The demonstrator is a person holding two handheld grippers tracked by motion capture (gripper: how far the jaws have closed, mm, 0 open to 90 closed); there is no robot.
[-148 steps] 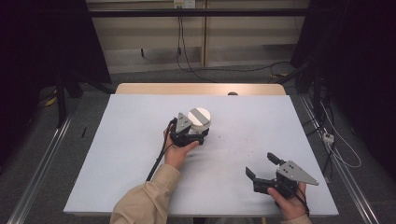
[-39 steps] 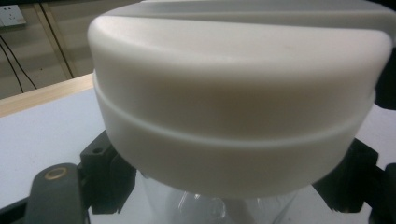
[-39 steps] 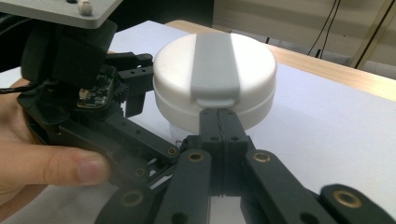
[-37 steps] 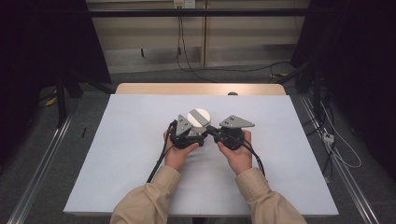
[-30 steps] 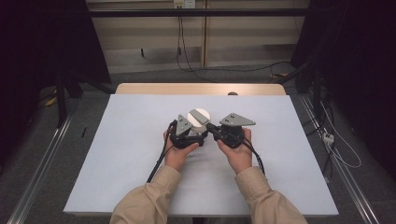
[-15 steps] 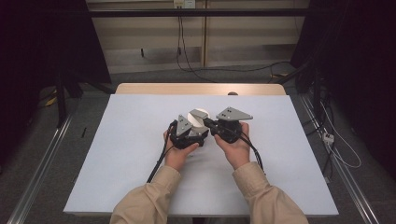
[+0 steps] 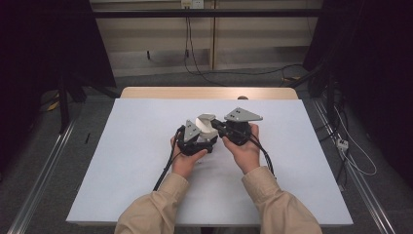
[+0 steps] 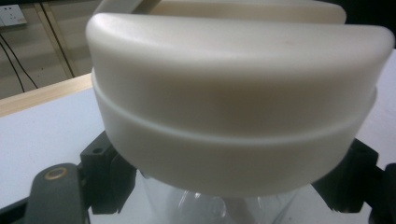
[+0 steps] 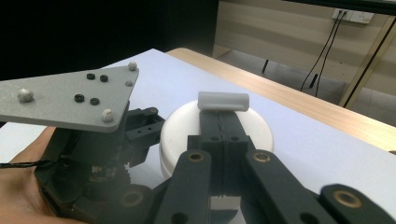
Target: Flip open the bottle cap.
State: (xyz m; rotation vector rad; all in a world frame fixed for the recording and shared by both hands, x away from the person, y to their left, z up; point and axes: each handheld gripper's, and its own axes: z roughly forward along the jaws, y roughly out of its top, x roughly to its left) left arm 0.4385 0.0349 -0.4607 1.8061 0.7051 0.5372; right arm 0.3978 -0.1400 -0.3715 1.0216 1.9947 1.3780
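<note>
- Our right gripper, jaws pressed together, has moved in onto the lid handle (pinching it, we judge).
- Our left gripper clamps the jar; opening comes next.

A white sheet covers the table top, and a strip of bare pale wood shows along the table's far edge. Beyond the table runs a light panelled wall with dark cables hanging down it from a white socket plate, and more cables trail over the grey floor on the right side. Metal rails lie on the floor on the left side of the table, and a dark stand rises near the table's far left corner.
</note>
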